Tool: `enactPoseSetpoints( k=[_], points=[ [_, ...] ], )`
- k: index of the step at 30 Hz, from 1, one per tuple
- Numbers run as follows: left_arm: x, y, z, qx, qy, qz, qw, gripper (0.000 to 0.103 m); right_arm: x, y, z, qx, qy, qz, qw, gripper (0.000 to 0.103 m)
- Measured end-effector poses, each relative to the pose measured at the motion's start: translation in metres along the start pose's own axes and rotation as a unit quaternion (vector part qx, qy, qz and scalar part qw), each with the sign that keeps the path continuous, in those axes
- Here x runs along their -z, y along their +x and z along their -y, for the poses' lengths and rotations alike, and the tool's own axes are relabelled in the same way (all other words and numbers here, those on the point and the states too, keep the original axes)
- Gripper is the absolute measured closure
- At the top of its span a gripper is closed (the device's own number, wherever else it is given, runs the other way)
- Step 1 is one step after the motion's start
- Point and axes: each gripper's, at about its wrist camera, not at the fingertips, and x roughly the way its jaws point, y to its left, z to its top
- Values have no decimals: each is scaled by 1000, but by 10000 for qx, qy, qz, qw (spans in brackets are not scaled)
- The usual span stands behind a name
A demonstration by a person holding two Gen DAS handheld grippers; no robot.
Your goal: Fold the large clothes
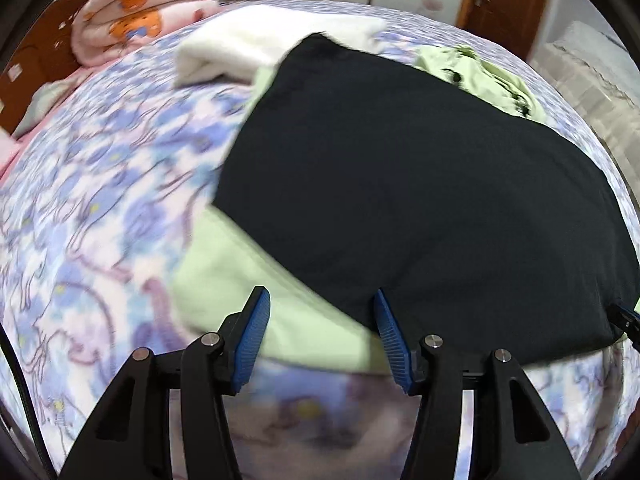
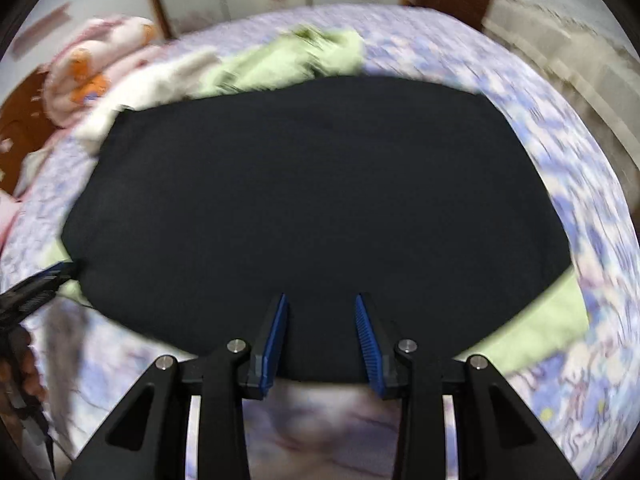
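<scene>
- Our left gripper (image 1: 320,300) hangs released over the black garment's (image 1: 400,184) near edge.
- Our right gripper (image 2: 322,300) gapes, nothing clamped.
- Beneath the garment we see a green cloth (image 1: 224,272) on the floral bedspread (image 1: 100,184).

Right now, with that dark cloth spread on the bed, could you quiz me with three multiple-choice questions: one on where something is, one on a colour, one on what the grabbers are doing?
1. Where does the black garment lie?
A. on a light green cloth on the floral bed cover
B. on the floor
C. on a hanger

2. What colour are the pads on the grippers' fingers?
A. red
B. blue
C. yellow

3. How does the right gripper stand?
A. open, nothing pinched
C. shut on a pillow
B. out of view

Answers: 1 A, green shows beyond its edges; 2 B, both views show blue ribbed pads; 3 A, a gap shows between its fingers.
</scene>
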Motion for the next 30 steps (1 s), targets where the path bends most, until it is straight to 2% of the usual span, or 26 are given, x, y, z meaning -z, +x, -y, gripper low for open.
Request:
enactPoseSetpoints(
  k=[2, 5, 9, 13, 20, 24, 27, 30],
  points=[
    [1, -1, -11, -33, -33, -7, 10000, 50, 5, 1, 34, 312, 279, -43, 9991, 70],
    [1, -2, -19, -221, 33, 2, 9997, 50, 10, -5, 71, 491, 658, -130, 9965, 71],
    [0, -5, -27, -78, -119, -99, 9998, 48, 13, -21, 94, 121, 1030, -211, 9944, 70],
    [3, -11, -36, 200, -340, -246, 9989, 45, 17, -35, 103, -28, 1229, -250, 9921, 68],
    [16, -15, -56, 665, -752, -549, 9934, 43, 41, -42, 128, -573, 1804, -526, 9805, 67],
    [23, -16, -64, 1071, -1041, -632, 9868, 42, 50, -36, 138, -1031, 2213, -558, 9681, 67],
    [28, -11, -69, 1612, -1378, -649, 9751, 42, 52, -27, 141, -1413, 2446, -561, 9576, 66],
    [32, -4, -73, 1902, -1669, -612, 9655, 42, 53, -18, 140, -1600, 2549, -588, 9518, 66]
  ],
)
